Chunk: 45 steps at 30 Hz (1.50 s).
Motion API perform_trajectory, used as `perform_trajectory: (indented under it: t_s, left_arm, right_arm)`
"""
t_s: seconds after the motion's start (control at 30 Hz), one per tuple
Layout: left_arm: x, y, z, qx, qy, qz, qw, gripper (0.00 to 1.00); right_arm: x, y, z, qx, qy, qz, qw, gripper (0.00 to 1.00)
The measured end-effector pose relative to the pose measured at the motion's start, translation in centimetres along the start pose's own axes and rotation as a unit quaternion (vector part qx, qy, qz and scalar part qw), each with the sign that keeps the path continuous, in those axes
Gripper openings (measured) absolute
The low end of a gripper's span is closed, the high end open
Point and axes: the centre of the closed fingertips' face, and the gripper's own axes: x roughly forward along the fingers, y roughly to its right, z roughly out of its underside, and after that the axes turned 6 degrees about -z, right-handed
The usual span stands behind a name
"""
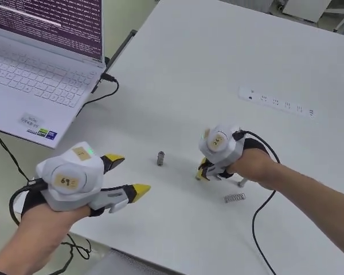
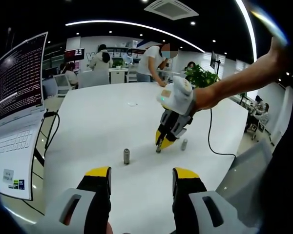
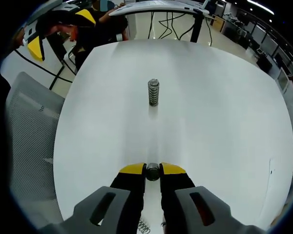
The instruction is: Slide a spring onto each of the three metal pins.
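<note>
Jaws of the right gripper [image 3: 152, 168] are pinching a metal pin [image 3: 152, 172] against the white table [image 1: 218, 69].

Straight ahead of its tips and well apart, a second pin [image 3: 153, 82] is standing upright, carrying a spring [image 3: 153, 96]. Just behind this gripper, by the person's wrist, a third pin [image 1: 241, 183] is standing and a loose spring [image 1: 234, 197] is lying flat. The left gripper [image 1: 127, 175] is hovering with its jaws spread and gripping nothing, pointing toward the sprung pin, which is sitting between the two grippers.
</note>
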Motion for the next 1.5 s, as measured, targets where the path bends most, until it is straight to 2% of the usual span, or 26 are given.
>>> perform_trajectory:
  t_s: [0.2,0.33,0.7,0.93,1.13,1.23,1.5]
  left_arm:
    - [0.0,0.1,0.0,0.003,0.001,-0.001,1.0,0.45]
    - [0.0,0.5,-0.1,0.005,0.002,0.001,1.0,0.46]
    - [-0.3,1.2,-0.4,0.008,0.008,0.003,0.9999,0.46]
    - [-0.7,1.3,-0.9,0.009,0.015,0.0,0.9998,0.46]
    - [-0.8,1.3,-0.9,0.008,0.017,0.0,0.9998,0.46]
    - [-0.6,1.4,-0.8,0.004,0.017,0.001,0.9999,0.46]
    - [0.0,2.7,-1.3,0.012,0.014,0.014,0.9997,0.46]
  right_arm:
    - [-0.8,-0.4,0.1,-0.008,0.003,-0.002,1.0,0.15]
    - [-1.5,0.1,0.5,-0.003,0.003,0.008,1.0,0.18]
    - [-4.1,-0.1,0.4,0.01,0.036,0.031,0.9988,0.24]
    - [-5.6,-0.4,0.7,0.041,0.064,0.044,0.9961,0.25]
    - [-6.7,-1.0,1.6,0.052,0.071,0.058,0.9945,0.25]
    - [-7.3,-1.8,1.9,0.057,0.082,0.063,0.993,0.26]
    - [-9.2,-3.4,3.1,0.063,0.098,0.085,0.9896,0.27]
